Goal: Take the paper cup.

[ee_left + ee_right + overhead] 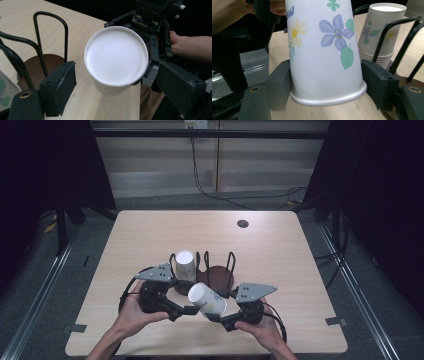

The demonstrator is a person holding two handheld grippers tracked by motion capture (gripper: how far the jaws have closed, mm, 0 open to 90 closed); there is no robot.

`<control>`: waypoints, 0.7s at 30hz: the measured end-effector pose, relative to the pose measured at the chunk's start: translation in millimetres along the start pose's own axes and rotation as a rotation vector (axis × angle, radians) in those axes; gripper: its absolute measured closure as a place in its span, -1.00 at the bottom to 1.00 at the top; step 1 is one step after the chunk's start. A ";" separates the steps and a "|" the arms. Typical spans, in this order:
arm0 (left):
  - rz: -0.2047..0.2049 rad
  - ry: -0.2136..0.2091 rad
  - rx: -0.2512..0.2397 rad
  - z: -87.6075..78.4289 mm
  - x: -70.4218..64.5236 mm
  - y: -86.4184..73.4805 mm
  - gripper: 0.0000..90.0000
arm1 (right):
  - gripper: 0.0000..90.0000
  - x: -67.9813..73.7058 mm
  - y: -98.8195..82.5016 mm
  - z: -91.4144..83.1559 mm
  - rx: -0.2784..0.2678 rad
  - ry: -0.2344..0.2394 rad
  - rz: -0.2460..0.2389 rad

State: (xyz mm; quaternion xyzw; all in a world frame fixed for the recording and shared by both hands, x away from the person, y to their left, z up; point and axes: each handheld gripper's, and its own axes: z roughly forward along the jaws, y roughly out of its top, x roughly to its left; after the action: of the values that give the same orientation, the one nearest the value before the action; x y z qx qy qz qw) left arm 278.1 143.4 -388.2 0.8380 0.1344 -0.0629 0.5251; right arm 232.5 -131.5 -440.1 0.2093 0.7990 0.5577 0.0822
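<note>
My right tongs grip the flowered paper cup near its rim, pads pressed on both sides. It lies tilted above the worktop, just in front of the wire cup rack. My left tongs gape wide around the cup's base, clear of it. A cup stack stands in the rack.

High view looks down; both gripper views closely share the paper cup.

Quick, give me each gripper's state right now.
Left gripper: open, jaws clear of the paper cup.
Right gripper: shut on the paper cup, near its rim.
</note>
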 end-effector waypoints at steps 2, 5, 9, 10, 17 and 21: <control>0.008 0.018 0.013 -4.0 1.0 -1.9 -0.64 | -0.37 -1.4 -0.4 -0.9 0.002 -0.004 0.007; 0.019 0.033 0.010 -8.9 3.3 -6.0 -0.64 | -0.37 -2.8 -1.2 -1.7 0.002 -0.012 0.017; 0.043 0.062 0.041 -12.2 4.8 -9.5 -0.63 | -0.37 -6.3 -2.0 -3.3 0.018 -0.022 0.030; 0.049 0.064 0.051 -12.7 4.5 -9.8 -0.63 | -0.36 -6.7 -2.0 -4.1 0.022 -0.024 0.033; 0.084 0.088 0.096 -10.2 4.7 -11.5 -0.60 | -0.36 -8.4 -0.8 -9.0 0.071 -0.028 0.039; 0.093 0.087 0.115 -7.8 5.2 -13.7 -0.61 | -0.35 -9.8 -1.0 -8.9 0.097 -0.020 0.044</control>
State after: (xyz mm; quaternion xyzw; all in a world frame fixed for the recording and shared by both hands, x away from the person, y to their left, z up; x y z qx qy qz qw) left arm 278.8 156.9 -397.8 0.8740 0.1142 -0.0094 0.4721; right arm 237.8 -143.5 -438.7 0.2363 0.8196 0.5176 0.0676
